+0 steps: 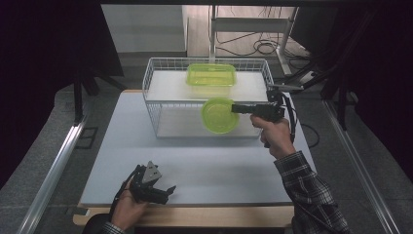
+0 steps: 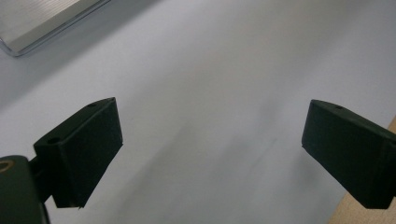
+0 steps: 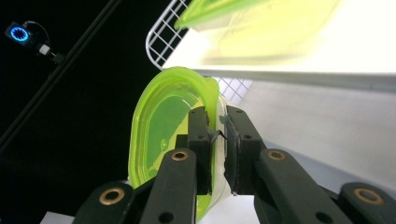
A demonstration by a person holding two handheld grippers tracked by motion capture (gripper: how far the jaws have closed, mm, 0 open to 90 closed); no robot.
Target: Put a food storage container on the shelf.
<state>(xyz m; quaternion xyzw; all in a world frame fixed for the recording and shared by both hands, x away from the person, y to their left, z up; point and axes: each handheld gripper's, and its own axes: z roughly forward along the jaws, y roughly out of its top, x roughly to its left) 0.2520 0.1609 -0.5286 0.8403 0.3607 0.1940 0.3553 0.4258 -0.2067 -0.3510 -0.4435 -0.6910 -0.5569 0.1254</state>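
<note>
My right gripper (image 1: 235, 108) is shut on the rim of a round yellow-green plastic container (image 1: 219, 116), which hangs in the air over the front part of the white wire basket (image 1: 151, 85). In the right gripper view the container (image 3: 163, 135) stands on edge with its rim pinched between the black pads (image 3: 200, 140). A rectangular yellow-green container (image 1: 211, 76) sits on the white shelf inside the basket at the back. My left gripper (image 1: 168, 191) rests near the table's front edge, held in a hand, with its jaws wide open over bare table (image 2: 205, 93).
The white table top (image 1: 204, 168) stretches between the basket and the front edge. A metal rail (image 1: 53, 165) runs along the floor at the left. Cables and a stand (image 1: 253, 29) lie beyond the basket. Dark curtains close in both sides.
</note>
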